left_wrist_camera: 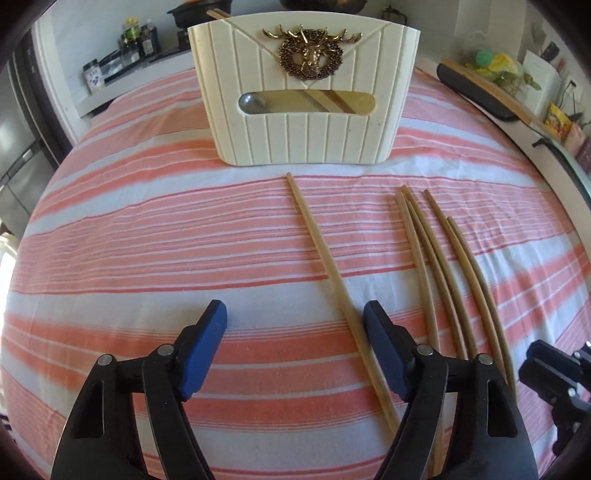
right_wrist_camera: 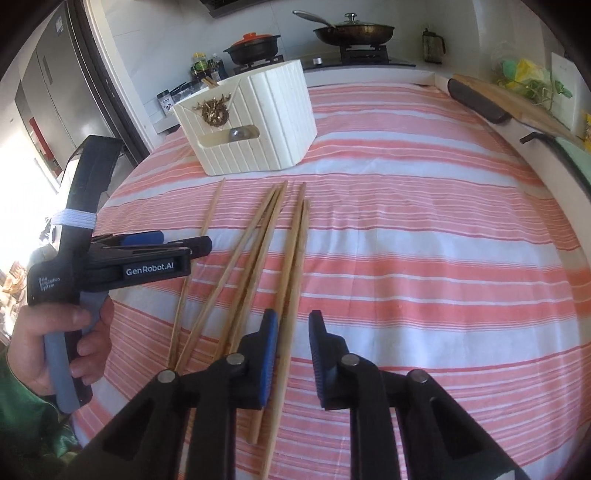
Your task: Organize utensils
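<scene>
A cream utensil holder [left_wrist_camera: 303,110] with a brass deer emblem stands at the far side of the striped cloth; it also shows in the right wrist view [right_wrist_camera: 255,122]. A spoon bowl and chopsticks show through its slot. One wooden chopstick [left_wrist_camera: 328,273] lies apart, running between my left gripper's open fingers. Several more chopsticks [left_wrist_camera: 443,273] lie to its right, also seen in the right wrist view [right_wrist_camera: 258,258]. My left gripper [left_wrist_camera: 295,314] is open and empty just above the cloth. My right gripper [right_wrist_camera: 293,325] is open and empty above the near ends of the right-hand chopsticks.
A red and white striped cloth [left_wrist_camera: 147,240] covers the round table. A black roll and wooden board [right_wrist_camera: 491,99] lie at the far right edge. Behind are a stove with pans [right_wrist_camera: 351,33], bottles and a fridge [right_wrist_camera: 48,96]. My left gripper [right_wrist_camera: 162,254] shows in the right wrist view.
</scene>
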Tool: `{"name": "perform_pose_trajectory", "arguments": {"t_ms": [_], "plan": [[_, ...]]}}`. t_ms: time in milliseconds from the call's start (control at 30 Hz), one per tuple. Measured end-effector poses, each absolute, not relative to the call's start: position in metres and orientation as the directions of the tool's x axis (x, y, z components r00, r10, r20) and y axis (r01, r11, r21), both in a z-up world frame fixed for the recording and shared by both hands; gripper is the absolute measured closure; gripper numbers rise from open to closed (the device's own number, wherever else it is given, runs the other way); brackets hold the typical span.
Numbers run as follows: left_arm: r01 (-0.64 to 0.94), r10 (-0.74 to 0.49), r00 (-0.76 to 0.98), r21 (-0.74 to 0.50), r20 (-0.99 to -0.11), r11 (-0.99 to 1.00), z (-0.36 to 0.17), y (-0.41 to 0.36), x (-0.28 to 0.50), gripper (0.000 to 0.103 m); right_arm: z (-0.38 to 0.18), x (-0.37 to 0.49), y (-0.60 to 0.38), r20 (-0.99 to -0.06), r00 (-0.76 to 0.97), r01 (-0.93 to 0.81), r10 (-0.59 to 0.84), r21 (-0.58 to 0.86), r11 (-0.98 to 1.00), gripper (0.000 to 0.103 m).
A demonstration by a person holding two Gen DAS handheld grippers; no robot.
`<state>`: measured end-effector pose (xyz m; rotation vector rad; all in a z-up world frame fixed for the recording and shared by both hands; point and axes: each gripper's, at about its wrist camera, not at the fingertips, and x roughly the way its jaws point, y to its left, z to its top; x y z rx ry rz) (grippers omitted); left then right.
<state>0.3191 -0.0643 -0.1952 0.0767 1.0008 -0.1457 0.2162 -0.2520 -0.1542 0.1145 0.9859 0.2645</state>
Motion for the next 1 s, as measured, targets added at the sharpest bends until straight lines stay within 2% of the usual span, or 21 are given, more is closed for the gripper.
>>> {"name": "perform_pose_trajectory", "arguments": {"t_ms": [33, 67, 133, 167, 200, 367, 733, 767, 800, 833, 867, 900, 1000], "plan": [[0.17, -0.096, 0.538, -0.004, -0.837, 0.985, -0.195, -0.065, 0.317, 0.039, -0.158, 0.22, -0.248, -0.819, 0.507, -0.176, 0.267, 0.204, 0.963, 0.091], [0.183, -0.101, 0.545, 0.001, -0.832, 0.983, -0.194, -0.066, 0.314, 0.048, -0.162, 0.224, -0.243, -0.835, 0.488, -0.183, 0.253, 0.186, 0.965, 0.095], [0.214, -0.108, 0.556, 0.016, -0.824, 0.977, -0.192, -0.069, 0.309, 0.067, -0.165, 0.226, -0.238, -0.845, 0.486, -0.186, 0.224, 0.15, 0.971, 0.096], [0.229, -0.114, 0.557, 0.02, -0.823, 0.973, -0.191, -0.07, 0.306, 0.082, -0.164, 0.227, -0.237, -0.85, 0.481, -0.181, 0.216, 0.144, 0.973, 0.097], [0.24, -0.116, 0.558, 0.026, -0.822, 0.97, -0.191, -0.07, 0.303, 0.087, -0.164, 0.228, -0.238, -0.852, 0.48, -0.168, 0.21, 0.145, 0.975, 0.097], [0.244, -0.091, 0.546, 0.054, -0.833, 0.968, -0.188, -0.052, 0.287, 0.097, -0.162, 0.22, -0.241, -0.863, 0.477, -0.137, 0.166, 0.113, 0.984, 0.097], [0.224, -0.116, 0.521, 0.004, -0.845, 0.974, -0.186, 0.016, 0.249, 0.095, -0.163, 0.189, -0.234, -0.882, 0.471, -0.163, 0.022, -0.063, 0.985, 0.092], [0.224, -0.121, 0.523, -0.001, -0.844, 0.975, -0.186, 0.018, 0.249, 0.088, -0.162, 0.188, -0.234, -0.882, 0.47, -0.162, 0.027, -0.056, 0.985, 0.089], [0.221, -0.123, 0.525, -0.004, -0.842, 0.975, -0.185, 0.019, 0.248, 0.072, -0.161, 0.188, -0.234, -0.882, 0.469, -0.16, 0.041, -0.04, 0.986, 0.08], [0.218, -0.123, 0.53, -0.005, -0.839, 0.976, -0.185, 0.02, 0.247, 0.062, -0.161, 0.188, -0.235, -0.881, 0.47, -0.16, 0.053, -0.026, 0.987, 0.07], [0.212, -0.12, 0.54, -0.003, -0.833, 0.977, -0.184, 0.021, 0.246, 0.047, -0.16, 0.187, -0.234, -0.879, 0.474, -0.164, 0.056, -0.025, 0.986, 0.068], [0.207, -0.116, 0.55, 0.0, -0.827, 0.978, -0.182, 0.022, 0.245, 0.041, -0.16, 0.186, -0.232, -0.878, 0.476, -0.167, 0.049, -0.035, 0.985, 0.068], [0.206, -0.126, 0.554, -0.011, -0.823, 0.979, -0.18, 0.023, 0.244, 0.04, -0.159, 0.185, -0.23, -0.875, 0.481, -0.176, 0.051, -0.039, 0.984, 0.068]]}}
